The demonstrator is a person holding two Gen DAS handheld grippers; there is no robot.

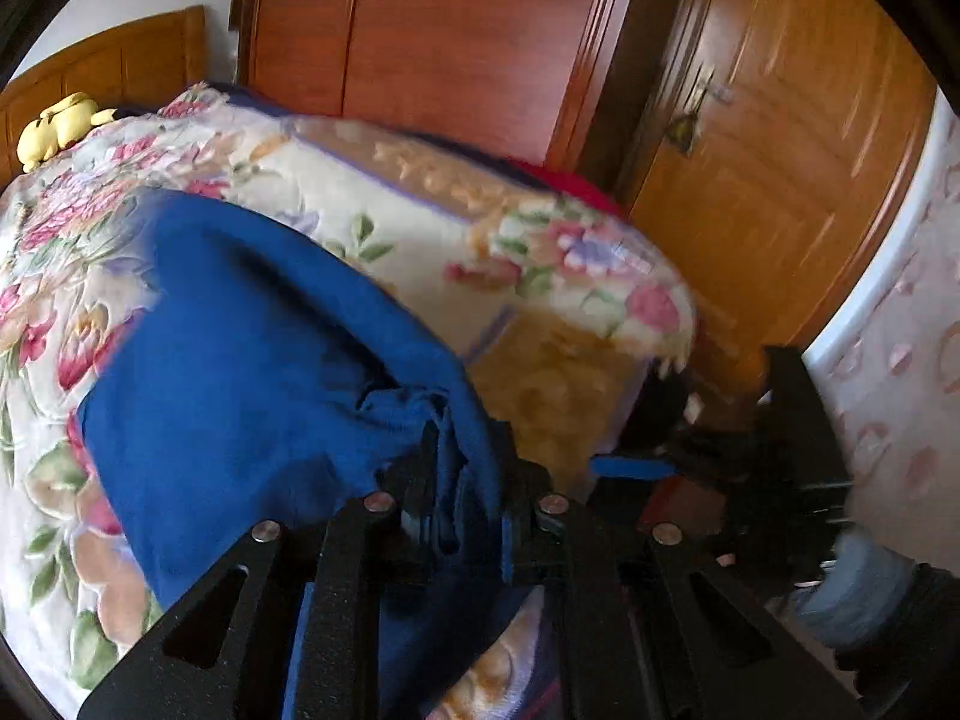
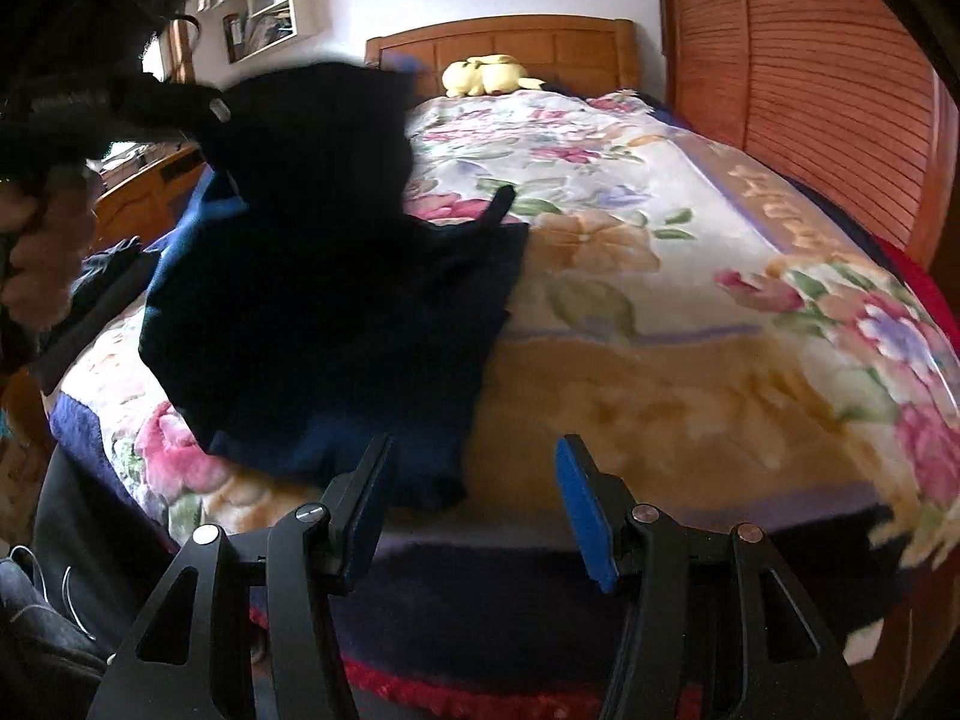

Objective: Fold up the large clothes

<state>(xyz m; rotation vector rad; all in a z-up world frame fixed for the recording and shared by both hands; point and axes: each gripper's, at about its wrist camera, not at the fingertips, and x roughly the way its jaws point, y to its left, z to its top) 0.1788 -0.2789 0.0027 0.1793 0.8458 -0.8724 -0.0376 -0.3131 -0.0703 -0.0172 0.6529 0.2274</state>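
A large blue garment lies on the floral blanket that covers the bed. My left gripper is shut on a bunched edge of the garment, and the cloth hangs down between the fingers. In the right wrist view the garment looks dark; its top is lifted off the bed by the left gripper, which a hand holds. My right gripper stands open over the blanket's near edge, just right of the garment's lower corner, with nothing between its blue pads.
A yellow plush toy lies by the wooden headboard. A slatted wardrobe and a wooden door stand along the bed's right side. Dark clothes lie on the bed's left edge. A wall shelf hangs at the back left.
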